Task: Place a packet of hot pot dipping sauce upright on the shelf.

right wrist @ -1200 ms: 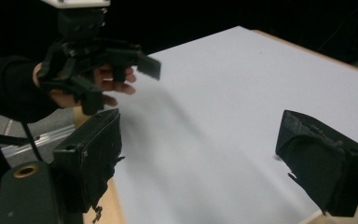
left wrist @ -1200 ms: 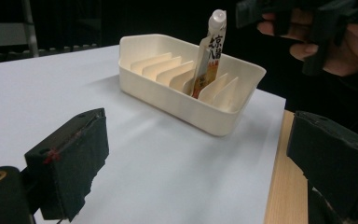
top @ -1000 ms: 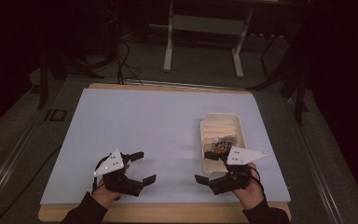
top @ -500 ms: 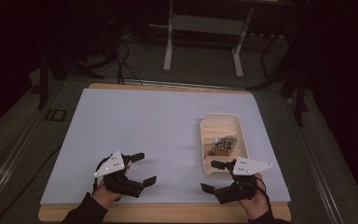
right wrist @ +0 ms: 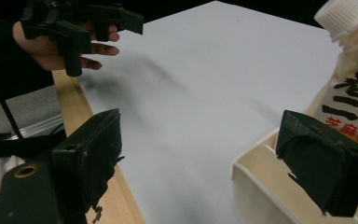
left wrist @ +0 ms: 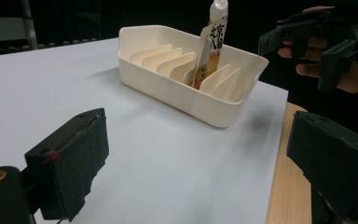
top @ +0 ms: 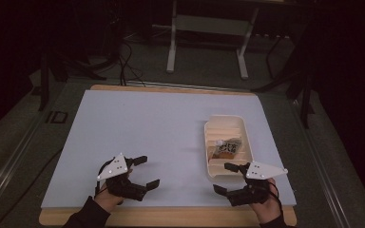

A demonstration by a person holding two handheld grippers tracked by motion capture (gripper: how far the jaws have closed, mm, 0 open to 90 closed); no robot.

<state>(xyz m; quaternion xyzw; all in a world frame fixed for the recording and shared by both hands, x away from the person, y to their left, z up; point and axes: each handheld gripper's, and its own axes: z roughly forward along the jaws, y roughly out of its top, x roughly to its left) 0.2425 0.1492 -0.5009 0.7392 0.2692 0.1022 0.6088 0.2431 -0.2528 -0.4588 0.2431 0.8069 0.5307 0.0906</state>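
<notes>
A cream plastic slotted tray [top: 245,137] is set on the pale grey mat [top: 147,133], right of centre; a white-capped printed sauce pouch [left wrist: 209,44] is stood in it. Both the left gripper [top: 142,172] and right gripper [top: 226,177] are held with jaws apart, near the front edge.

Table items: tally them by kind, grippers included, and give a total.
Slotted cream tray: 1
Spouted pouch standing in the tray: 1
Hand-held grippers, left gripper and right gripper, both with jaws apart: 2
Total: 4
</notes>
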